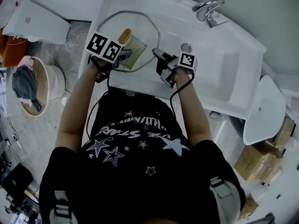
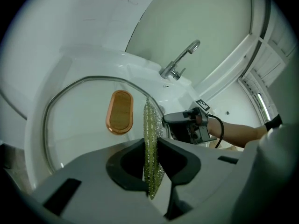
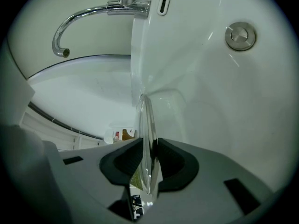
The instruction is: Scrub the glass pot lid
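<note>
The round glass pot lid (image 1: 142,24) with a metal rim and an orange oval handle (image 1: 125,35) is held over the white sink basin. My right gripper (image 1: 158,55) is shut on the lid's rim, which runs edge-on between its pads (image 3: 147,125). My left gripper (image 1: 122,56) is shut on a green scrub pad (image 1: 134,45) that lies against the glass just right of the handle. In the left gripper view the scrub pad (image 2: 152,143) stands on edge between the jaws, with the handle (image 2: 120,112) to its left and the right gripper (image 2: 170,120) beyond it.
A chrome faucet (image 1: 209,8) stands at the back of the sink (image 1: 224,64), with a round drain button (image 3: 240,35) on the basin wall. A bucket with cloths (image 1: 35,85) sits on the floor at left. Cardboard boxes (image 1: 254,160) lie at right.
</note>
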The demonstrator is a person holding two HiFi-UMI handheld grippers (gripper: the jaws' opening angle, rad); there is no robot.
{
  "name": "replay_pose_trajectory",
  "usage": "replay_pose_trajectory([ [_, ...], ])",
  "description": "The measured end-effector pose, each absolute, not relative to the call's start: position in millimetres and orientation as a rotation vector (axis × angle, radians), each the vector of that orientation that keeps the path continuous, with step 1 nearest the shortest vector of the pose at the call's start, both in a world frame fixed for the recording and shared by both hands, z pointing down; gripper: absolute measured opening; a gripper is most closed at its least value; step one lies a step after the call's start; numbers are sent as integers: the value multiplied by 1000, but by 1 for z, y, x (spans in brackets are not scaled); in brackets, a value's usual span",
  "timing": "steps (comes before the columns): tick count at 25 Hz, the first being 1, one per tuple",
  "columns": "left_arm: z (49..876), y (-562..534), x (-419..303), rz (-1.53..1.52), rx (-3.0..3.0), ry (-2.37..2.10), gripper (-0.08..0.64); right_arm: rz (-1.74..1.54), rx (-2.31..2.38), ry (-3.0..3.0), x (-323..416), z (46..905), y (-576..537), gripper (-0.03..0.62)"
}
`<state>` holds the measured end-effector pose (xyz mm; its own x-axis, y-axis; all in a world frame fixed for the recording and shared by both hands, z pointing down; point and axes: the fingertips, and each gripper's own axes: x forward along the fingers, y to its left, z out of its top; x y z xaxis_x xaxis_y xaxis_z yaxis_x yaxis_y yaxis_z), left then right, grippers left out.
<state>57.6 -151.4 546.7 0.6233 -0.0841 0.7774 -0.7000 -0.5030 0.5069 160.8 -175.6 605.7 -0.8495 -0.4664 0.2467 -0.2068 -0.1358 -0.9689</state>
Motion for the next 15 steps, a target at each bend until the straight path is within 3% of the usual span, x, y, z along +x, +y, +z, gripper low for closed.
replay_pose_trajectory([
  [15, 550, -133, -5, 820, 1947, -607, 71, -2046, -865, 1873, 165, 611, -176, 95],
])
